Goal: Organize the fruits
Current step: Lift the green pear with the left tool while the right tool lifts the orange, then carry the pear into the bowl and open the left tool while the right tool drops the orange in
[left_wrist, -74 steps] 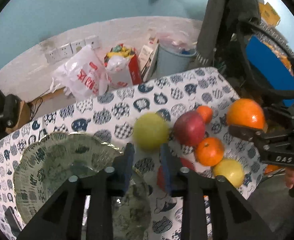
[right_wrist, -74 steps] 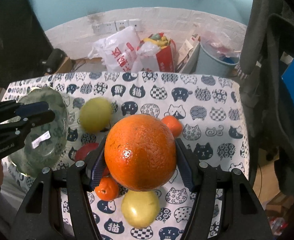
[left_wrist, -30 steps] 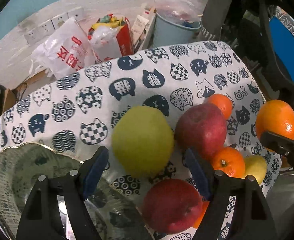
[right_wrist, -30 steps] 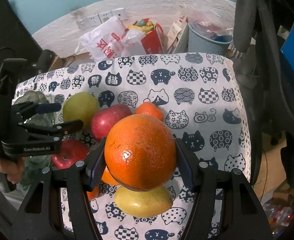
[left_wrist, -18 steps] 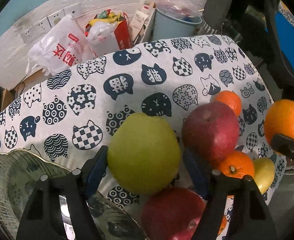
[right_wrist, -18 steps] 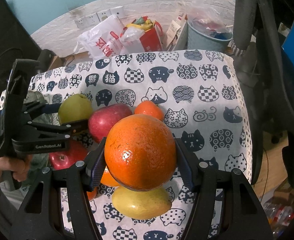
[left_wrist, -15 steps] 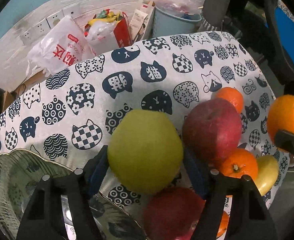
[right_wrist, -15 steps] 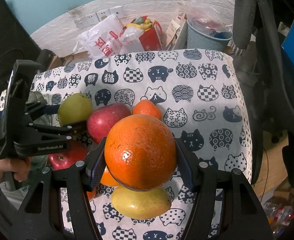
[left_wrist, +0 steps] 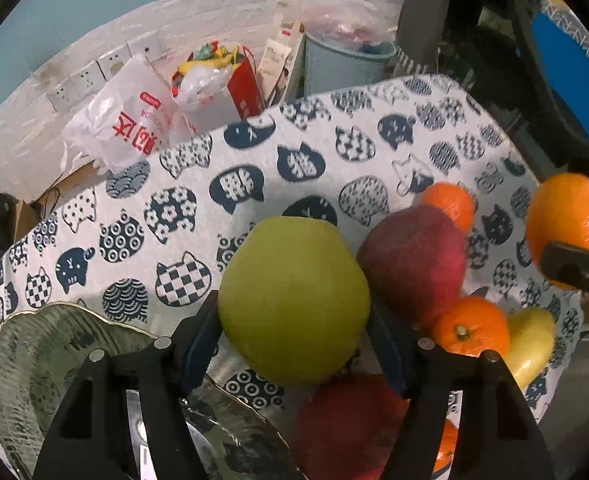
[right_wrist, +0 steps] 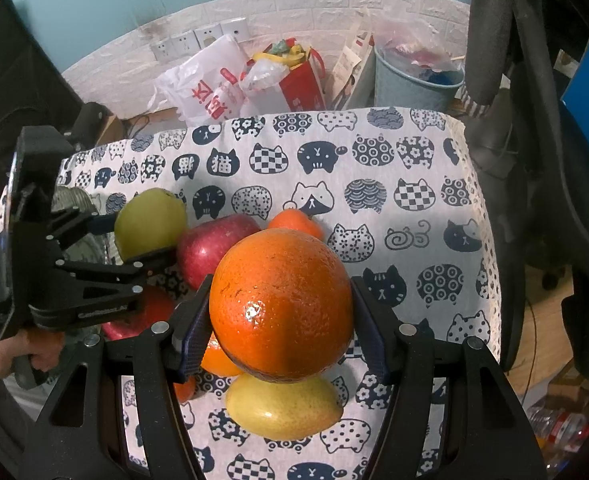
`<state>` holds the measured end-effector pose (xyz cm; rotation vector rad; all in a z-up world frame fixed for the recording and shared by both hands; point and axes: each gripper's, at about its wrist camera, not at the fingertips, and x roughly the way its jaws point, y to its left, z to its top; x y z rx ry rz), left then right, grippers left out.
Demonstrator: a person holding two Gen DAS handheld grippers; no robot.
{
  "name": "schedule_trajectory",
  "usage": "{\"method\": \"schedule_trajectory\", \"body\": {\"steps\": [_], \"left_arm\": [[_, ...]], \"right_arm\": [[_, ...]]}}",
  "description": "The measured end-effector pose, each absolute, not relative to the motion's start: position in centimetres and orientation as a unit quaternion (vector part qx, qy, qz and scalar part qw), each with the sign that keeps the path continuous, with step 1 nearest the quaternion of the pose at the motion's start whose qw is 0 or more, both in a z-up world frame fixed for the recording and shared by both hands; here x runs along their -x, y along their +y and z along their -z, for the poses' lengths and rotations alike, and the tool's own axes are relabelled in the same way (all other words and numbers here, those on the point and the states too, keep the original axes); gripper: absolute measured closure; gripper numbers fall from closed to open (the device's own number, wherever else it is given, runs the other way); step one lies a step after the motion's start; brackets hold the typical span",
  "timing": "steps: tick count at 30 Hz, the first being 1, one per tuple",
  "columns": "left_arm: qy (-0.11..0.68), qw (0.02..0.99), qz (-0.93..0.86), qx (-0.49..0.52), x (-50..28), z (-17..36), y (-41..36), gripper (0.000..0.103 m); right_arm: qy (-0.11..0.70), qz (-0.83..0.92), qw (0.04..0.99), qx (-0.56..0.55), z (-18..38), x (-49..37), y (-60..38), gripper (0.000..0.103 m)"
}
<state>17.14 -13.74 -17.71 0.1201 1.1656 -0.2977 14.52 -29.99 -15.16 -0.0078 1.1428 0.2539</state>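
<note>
My left gripper (left_wrist: 294,344) is shut on a green apple (left_wrist: 292,300), which also shows in the right wrist view (right_wrist: 150,222). My right gripper (right_wrist: 280,340) is shut on a large orange (right_wrist: 280,306) and holds it above the table; it also shows in the left wrist view (left_wrist: 570,216). A red apple (left_wrist: 412,264), another red apple (left_wrist: 342,428), small tangerines (left_wrist: 472,330) and a yellow pear (right_wrist: 284,406) lie on the cat-print cloth (right_wrist: 394,200). A green glass plate (left_wrist: 46,360) sits at the lower left.
A white plastic bag (left_wrist: 122,128), a red bag (left_wrist: 230,80) and a blue bin (left_wrist: 342,64) stand on the floor beyond the table's far edge. A dark chair (right_wrist: 534,120) stands to the right of the table.
My left gripper opened, moved forward around the green apple and closed on it. My right gripper kept holding the orange and rose slightly.
</note>
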Motion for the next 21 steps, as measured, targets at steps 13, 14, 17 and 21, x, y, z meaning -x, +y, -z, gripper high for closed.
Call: {"method": "schedule_trajectory", "body": {"steps": [13, 14, 17, 21], "left_arm": [[0.514, 0.845, 0.143, -0.042, -15.0, 13.3, -12.4, 0.032], [0.511, 0.847, 0.141, -0.041, -14.7, 12.9, -12.0, 0.032], [0.505, 0.851, 0.137, -0.035, -14.0, 12.0, -11.1, 0.032], [0.497, 0.857, 0.130, -0.028, -13.0, 10.8, -9.6, 0.032]], "right_arm": [[0.518, -0.129, 0.845, 0.010, 13.2, -13.9, -28.9, 0.039], [0.516, -0.131, 0.846, 0.011, 13.0, -13.8, -28.7, 0.039], [0.511, -0.137, 0.849, 0.014, 12.3, -13.6, -27.9, 0.039], [0.503, -0.147, 0.851, 0.018, 11.6, -13.3, -26.8, 0.039]]}}
